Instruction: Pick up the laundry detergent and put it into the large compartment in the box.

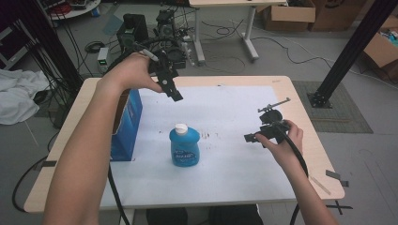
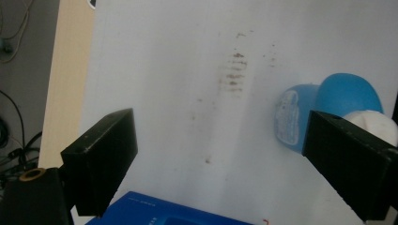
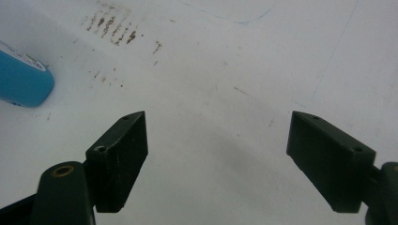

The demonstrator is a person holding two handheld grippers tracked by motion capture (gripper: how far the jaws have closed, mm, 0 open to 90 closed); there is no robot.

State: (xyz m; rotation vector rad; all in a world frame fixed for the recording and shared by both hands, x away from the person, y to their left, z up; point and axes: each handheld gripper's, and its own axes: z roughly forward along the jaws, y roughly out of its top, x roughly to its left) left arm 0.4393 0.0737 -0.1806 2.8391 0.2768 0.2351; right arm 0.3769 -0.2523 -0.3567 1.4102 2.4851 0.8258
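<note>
We judge the step in hand to be the reach for the blue bottle (image 1: 185, 147), which stands upright on the white sheet (image 1: 234, 164) between our two hands, white cap (image 1: 181, 128) on top.

Nearest to us, the right gripper (image 1: 251, 138) hovers low over the sheet with its jaws spread wide and nothing between them. In the right gripper view the bottle (image 3: 21, 79) sits well off to the left of the left jaw, with bare, smudged sheet ahead of both jaws. To take the bottle from here we would swing that hand leftward until the body lies between the jaws, not beside them.

Farther off, the left gripper (image 1: 172, 91) is raised above the sheet, also released and empty. In its view the bottle (image 2: 324, 105) lies just behind the right-hand jaw, partly hidden by it, and the blue box (image 2: 159, 213) sits below and between the jaws, close in. We would shift toward the right-hand jaw's side to centre the bottle, come down clear of the box, and close on the broad body below the cap, squarely, since a rounded plastic wall probably slips under a skewed pinch.
</note>
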